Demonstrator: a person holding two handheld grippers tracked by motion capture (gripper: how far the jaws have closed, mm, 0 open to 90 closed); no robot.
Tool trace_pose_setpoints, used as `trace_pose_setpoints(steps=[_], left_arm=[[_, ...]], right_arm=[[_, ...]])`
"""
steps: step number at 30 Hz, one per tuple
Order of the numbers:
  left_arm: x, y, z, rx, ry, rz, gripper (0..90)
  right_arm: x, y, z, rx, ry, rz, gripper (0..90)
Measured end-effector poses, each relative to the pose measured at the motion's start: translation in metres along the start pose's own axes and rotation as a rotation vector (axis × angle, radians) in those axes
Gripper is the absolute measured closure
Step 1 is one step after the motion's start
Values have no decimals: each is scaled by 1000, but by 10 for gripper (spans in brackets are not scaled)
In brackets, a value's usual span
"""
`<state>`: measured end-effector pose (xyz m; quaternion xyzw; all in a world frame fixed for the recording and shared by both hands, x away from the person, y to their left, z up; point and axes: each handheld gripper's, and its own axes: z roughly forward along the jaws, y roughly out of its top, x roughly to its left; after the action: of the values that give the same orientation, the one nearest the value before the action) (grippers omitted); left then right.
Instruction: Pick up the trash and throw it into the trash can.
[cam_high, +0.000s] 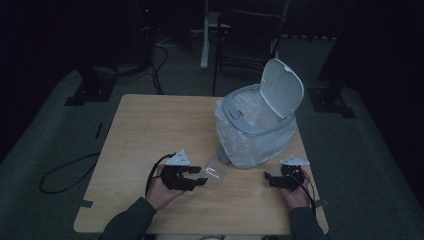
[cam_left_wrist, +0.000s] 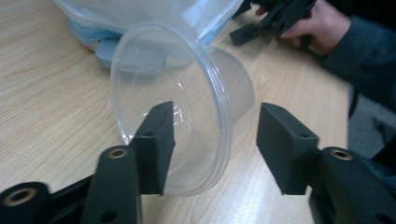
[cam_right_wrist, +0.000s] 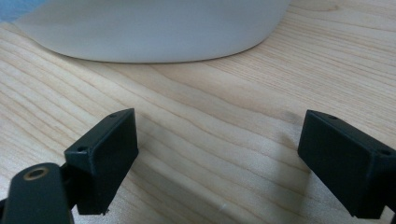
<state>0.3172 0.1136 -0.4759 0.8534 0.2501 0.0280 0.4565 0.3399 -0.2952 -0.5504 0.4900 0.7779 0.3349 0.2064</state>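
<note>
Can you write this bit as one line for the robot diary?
left gripper: open, astride cup rim | right gripper: open, empty | bin: lid up

A light wooden table (cam_high: 145, 130) stands on dark grey carpet (cam_high: 55, 130) in a dim room, with a dark chair (cam_high: 247, 40) beyond its far edge, black cables (cam_high: 62, 172) looping on the floor off its left edge, and black stand feet (cam_high: 82, 95) near both far corners.
</note>
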Motion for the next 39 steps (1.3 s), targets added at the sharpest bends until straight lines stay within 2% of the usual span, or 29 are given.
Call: trace_pose_setpoints(steps=[3,8,13,19,25,39], left_arm=[[1,-2,5,7,26,7,571],[6,-4,10,27,27,9,713],[9,-3,13,42,45,22,789],[13,1,10,38,65,33,815],[19,2,3,23,79,17,837],[34,5,-19,-15,145,-13,844]], right_arm=[[0,0,0,0,0,0,113],[0,0,0,0,0,0,113],[0,0,0,0,0,0,113],[0,0,0,0,0,0,113],[0,0,0,0,0,0,113],[0,0,0,0,0,0,113]])
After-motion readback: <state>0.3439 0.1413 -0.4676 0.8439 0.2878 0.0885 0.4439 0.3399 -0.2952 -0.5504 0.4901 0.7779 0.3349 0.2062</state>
